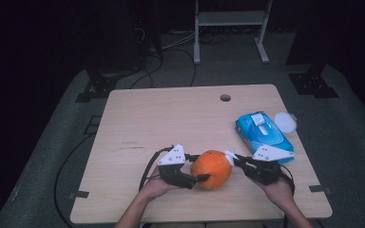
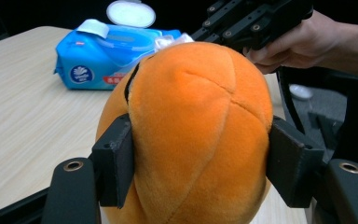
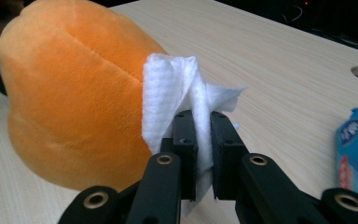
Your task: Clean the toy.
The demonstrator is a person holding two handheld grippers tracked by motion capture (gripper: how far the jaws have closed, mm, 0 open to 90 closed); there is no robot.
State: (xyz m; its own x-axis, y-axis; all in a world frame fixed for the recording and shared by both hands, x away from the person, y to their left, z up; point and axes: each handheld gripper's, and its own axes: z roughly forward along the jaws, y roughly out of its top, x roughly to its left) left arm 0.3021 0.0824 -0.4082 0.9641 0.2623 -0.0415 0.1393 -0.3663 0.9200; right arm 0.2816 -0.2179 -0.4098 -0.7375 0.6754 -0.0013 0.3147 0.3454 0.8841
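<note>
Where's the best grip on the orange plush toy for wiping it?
Across its round middle, coming in level from the left, as the left gripper does now: fingers on opposite flanks of the plush toy. That leaves the right side free for the wipe.

Dim high view with black surroundings; the table (image 1: 171,118) is softly lit from above. Gripper views are brighter and sharp.

Orange plush ball (image 2: 191,135) clamped in left tool (image 2: 200,163), blue wipes pack (image 2: 98,60) behind
</note>
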